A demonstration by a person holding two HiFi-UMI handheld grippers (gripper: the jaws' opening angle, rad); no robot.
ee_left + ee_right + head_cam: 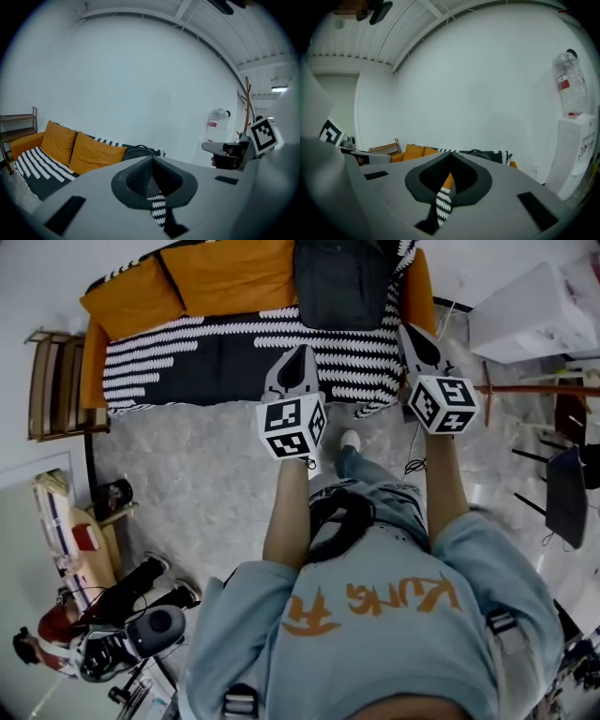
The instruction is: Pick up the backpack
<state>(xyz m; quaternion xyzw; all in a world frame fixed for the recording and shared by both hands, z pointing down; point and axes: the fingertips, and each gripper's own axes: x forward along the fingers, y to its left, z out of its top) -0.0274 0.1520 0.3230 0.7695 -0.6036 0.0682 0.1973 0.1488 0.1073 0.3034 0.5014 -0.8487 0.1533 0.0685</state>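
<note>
A dark backpack leans upright at the right end of a sofa with orange cushions and a black-and-white striped cover. My left gripper is shut and empty, held over the sofa's front edge, below and left of the backpack. My right gripper is also shut and empty, just right of the backpack's lower corner. In the left gripper view the backpack shows just beyond the closed jaws. The right gripper view has the backpack slightly right of its closed jaws.
A white water dispenser stands right of the sofa, with a wooden coat rack and a dark chair nearby. A wooden shelf is left of the sofa. Camera gear lies on the floor at lower left.
</note>
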